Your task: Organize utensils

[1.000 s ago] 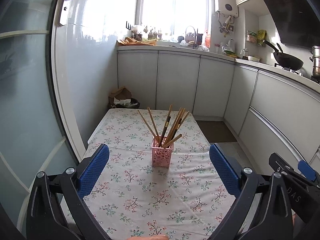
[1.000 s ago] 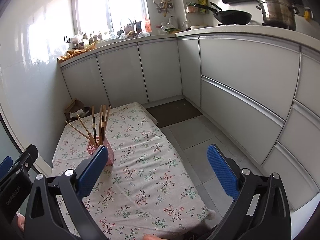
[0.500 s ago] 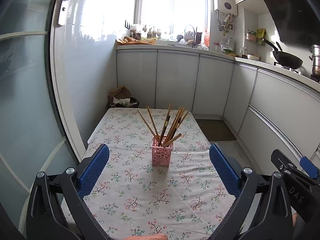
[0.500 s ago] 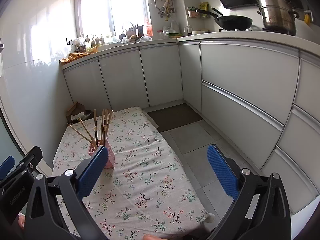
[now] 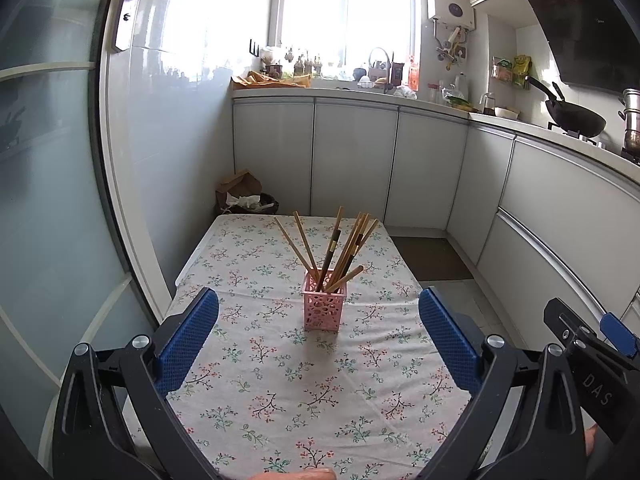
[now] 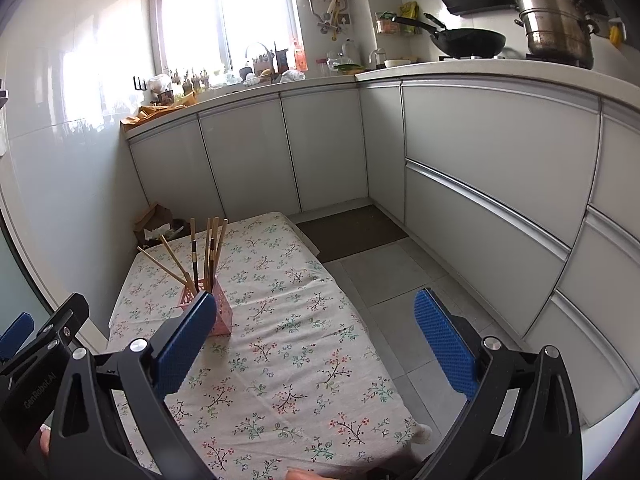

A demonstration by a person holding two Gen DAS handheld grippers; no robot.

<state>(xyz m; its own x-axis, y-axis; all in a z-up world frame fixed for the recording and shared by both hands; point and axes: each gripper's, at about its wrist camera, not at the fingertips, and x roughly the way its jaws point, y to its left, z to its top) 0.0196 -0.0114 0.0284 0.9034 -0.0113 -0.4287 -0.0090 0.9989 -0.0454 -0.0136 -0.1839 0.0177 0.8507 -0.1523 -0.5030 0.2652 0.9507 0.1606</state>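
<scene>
A pink perforated holder (image 5: pixel 323 306) with tan and dark chopsticks (image 5: pixel 344 246) was seen on the white, floral-printed counter (image 5: pixel 280 380); blue pads (image 5: pixel 448 338) were noted.

The right gripper (image 6: pixel 314 336) now sits lower and turned a bit leftward compared with a second ago: in its view the pink holder (image 6: pixel 216 312) slips behind the left fingertip (image 6: pixel 188 334), and the countertop (image 6: pixel 500 70) drops toward mid-frame. The left view barely shifts.

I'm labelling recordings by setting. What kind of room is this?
A home kitchen, most likely: a wok on the stove, a counter over cabinets, and chopsticks in a pink holder on a floral-clothed table.
</scene>
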